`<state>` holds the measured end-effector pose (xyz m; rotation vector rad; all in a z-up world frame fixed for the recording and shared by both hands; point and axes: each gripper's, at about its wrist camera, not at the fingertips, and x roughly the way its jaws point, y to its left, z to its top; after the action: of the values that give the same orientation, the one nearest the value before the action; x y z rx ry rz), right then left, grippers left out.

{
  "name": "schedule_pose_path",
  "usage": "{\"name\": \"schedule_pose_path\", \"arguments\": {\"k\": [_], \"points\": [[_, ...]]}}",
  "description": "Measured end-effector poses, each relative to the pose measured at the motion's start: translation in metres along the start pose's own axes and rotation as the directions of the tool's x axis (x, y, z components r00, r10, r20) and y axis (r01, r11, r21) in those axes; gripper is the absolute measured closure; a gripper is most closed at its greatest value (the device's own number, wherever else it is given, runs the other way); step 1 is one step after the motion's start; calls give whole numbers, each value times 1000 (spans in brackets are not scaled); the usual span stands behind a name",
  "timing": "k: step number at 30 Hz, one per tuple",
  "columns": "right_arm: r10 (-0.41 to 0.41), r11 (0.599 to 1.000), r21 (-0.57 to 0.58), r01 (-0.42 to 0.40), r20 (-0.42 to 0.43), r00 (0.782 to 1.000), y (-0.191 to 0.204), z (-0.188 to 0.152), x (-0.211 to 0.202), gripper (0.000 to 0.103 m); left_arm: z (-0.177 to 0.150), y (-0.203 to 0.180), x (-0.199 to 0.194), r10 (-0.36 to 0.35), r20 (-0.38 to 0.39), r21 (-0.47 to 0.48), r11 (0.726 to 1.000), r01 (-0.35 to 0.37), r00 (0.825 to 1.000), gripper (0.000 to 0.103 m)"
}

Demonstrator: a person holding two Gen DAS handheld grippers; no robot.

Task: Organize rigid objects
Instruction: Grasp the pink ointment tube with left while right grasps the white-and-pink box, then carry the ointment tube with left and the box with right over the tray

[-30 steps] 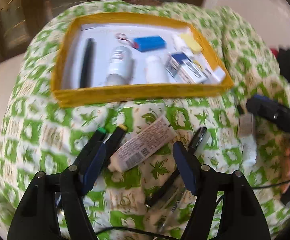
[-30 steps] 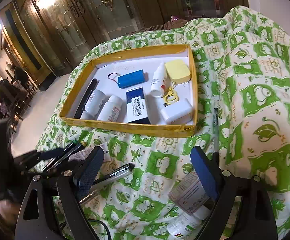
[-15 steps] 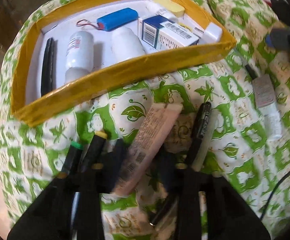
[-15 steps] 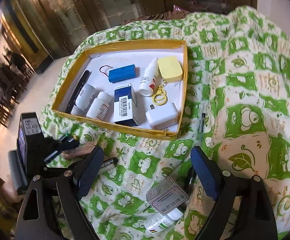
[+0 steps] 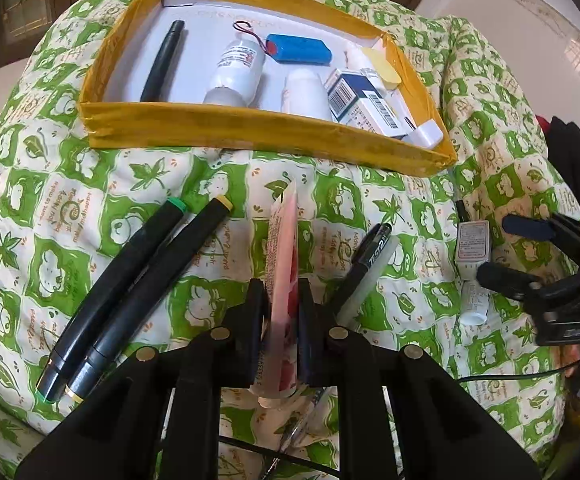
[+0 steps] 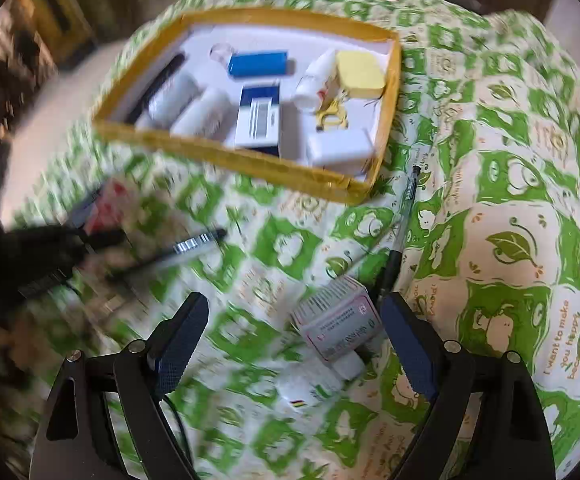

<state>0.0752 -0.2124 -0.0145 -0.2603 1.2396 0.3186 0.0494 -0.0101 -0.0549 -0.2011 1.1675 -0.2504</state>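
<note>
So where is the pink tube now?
In the left wrist view, the pink tube stands on edge between the closing left hand-held gripper pads, markers on its left, a pen on its right.

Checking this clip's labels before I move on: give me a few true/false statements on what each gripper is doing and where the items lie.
1. The left gripper is closing on the pink tube. True.
2. The right gripper grips the small box. False: its jaws stand wide, the box lies between them ungripped.
3. The blue battery lies in the yellow tray. True.
4. The two black markers lie in the tray. False: they lie on the green cloth, left of the tube.
</note>
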Motion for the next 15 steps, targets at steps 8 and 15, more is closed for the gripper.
{"name": "schedule_pose_path", "arguments": {"k": [8, 15], "points": [[-99, 993, -77, 93, -74, 992, 3, -2, 33, 54, 0, 3, 7, 14, -26, -22, 1000, -15, 1000, 90], [84, 995, -55, -81, 59, 995, 12, 5, 7, 54, -2, 5, 11, 22, -45, -33, 999, -23, 999, 90]]}}
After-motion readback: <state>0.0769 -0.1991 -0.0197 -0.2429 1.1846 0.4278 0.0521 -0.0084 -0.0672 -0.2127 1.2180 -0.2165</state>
